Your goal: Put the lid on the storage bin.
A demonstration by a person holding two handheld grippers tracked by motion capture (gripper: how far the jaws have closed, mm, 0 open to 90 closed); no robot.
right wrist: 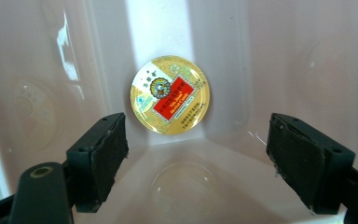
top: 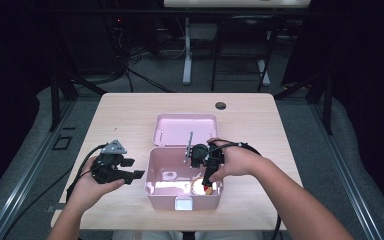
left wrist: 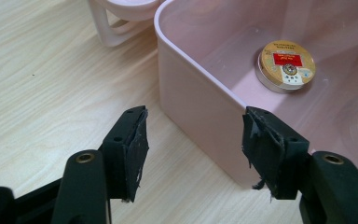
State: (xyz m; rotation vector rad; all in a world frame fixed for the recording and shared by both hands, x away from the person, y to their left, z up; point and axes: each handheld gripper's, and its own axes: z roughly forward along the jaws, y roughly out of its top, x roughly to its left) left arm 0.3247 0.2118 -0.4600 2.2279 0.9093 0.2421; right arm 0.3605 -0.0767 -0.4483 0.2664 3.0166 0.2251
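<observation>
Inside the pink box (top: pixel 156 172), down on its floor near the front right corner, lies the little round tin (top: pixel 200 187) with the gold rim and red label, flat on its base and lid up. We see it plainly from the right tool's camera too, the tin (right wrist: pixel 170 94) sitting against the box wall with nothing touching it. The right tool (top: pixel 208 182) hangs over that corner, pointing down into the box, its jaws standing apart and empty; both black pads (right wrist: pixel 103 154) are clear of the tin (a good gap on either side). We judge that pose makes sense for a drop-off: straight down over the box so the tin lands flat and does not roll.

Over on the other side, the left tool (top: pixel 139 174) rests just outside the box's left wall, low over the bench (top: pixel 125 120). Its jaws are wide apart too, gripping nothing; from its own camera the box wall (left wrist: pixel 200 107) sits right ahead between the pads (left wrist: pixel 135 154), near but not pinched. We read that as a steadying post, ready to brace the box if it slides.

The lid (top: pixel 185 130) lies open behind the box, hinged back flat on the bench, keeping the mouth free for both hands.
</observation>
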